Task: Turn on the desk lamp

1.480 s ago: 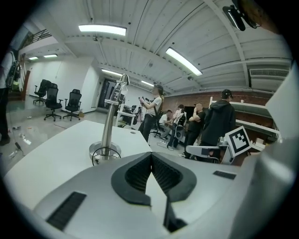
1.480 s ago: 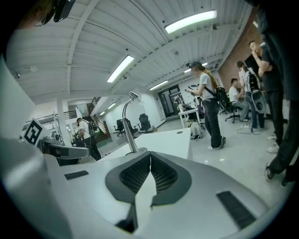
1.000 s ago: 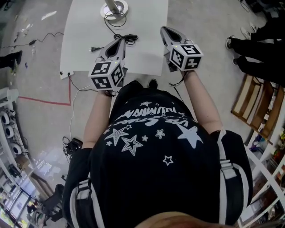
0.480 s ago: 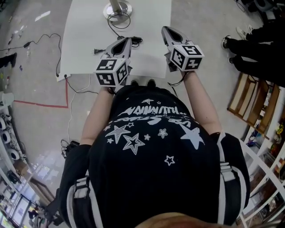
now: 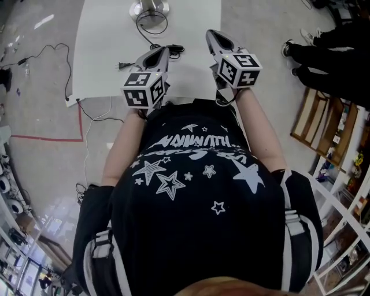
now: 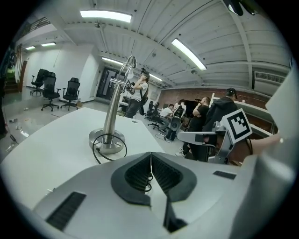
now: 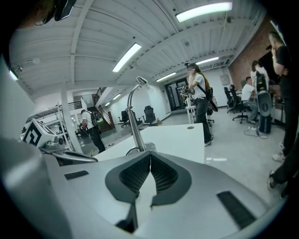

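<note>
Though both tools are over the white table (image 5: 104, 46), neither touches the desk lamp (image 5: 149, 8), which stands at the far edge. My left gripper (image 5: 163, 51) sits on my side of the lamp, jaws pressed together with nothing between them. My right gripper (image 5: 211, 33) is nearer me than the lamp and off to its right, jaws likewise closed and empty. From the lamp's base a black cord (image 5: 151, 34) loops towards me, ending in a plug (image 5: 122, 64) lying near-left of the lamp.

Shiny metal lamp (image 6: 112, 115), matt wht desk (image 5: 110, 41)
</note>
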Action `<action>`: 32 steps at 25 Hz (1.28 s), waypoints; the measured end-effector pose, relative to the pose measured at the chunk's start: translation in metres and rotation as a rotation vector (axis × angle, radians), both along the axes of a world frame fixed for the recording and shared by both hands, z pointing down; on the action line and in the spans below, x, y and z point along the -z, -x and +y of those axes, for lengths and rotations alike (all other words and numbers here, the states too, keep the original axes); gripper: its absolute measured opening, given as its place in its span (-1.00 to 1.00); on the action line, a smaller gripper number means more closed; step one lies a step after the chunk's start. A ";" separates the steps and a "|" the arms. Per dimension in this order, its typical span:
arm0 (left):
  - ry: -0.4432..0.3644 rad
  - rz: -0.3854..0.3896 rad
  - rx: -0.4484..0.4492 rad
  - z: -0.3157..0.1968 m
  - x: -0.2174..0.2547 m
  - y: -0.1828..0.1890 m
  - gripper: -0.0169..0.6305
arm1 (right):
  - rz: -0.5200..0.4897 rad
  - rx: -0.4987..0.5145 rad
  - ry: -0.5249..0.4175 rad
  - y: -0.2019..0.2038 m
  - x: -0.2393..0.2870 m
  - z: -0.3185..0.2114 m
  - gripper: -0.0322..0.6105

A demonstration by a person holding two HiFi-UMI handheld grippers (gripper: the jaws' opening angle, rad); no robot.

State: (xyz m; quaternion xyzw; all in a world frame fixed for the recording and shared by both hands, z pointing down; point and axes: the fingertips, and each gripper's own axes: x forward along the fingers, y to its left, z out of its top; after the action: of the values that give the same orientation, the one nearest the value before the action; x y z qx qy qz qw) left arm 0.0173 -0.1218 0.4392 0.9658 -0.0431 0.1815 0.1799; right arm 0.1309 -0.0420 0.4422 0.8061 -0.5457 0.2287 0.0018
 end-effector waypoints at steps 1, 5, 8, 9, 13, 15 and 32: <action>-0.001 -0.001 0.009 0.001 0.002 -0.004 -0.92 | -0.002 0.012 -0.002 -0.006 0.002 -0.003 -0.89; -0.001 -0.021 0.061 -0.002 -0.002 -0.021 -0.92 | -0.002 0.088 -0.010 -0.031 0.004 -0.022 -0.88; 0.012 -0.047 0.100 -0.001 -0.009 -0.027 -0.92 | -0.018 0.150 -0.013 -0.046 0.002 -0.039 -0.88; 0.018 -0.058 0.121 0.001 -0.012 -0.027 -0.91 | -0.023 0.176 -0.010 -0.049 0.001 -0.041 -0.88; 0.013 -0.095 0.211 0.008 -0.017 -0.033 -0.91 | -0.037 0.272 -0.003 -0.066 -0.001 -0.048 -0.88; 0.006 -0.114 0.254 0.008 -0.018 -0.037 -0.91 | -0.055 0.317 0.005 -0.073 -0.004 -0.054 -0.88; 0.014 -0.241 0.613 0.017 -0.042 -0.037 -0.91 | -0.072 0.852 0.073 -0.012 -0.029 -0.091 -0.88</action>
State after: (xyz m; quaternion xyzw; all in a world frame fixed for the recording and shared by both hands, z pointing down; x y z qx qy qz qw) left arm 0.0541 -0.1051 0.4815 0.8782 -0.3515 0.2324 0.2264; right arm 0.1434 -0.1331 0.4716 0.4997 -0.8211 0.2549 0.1054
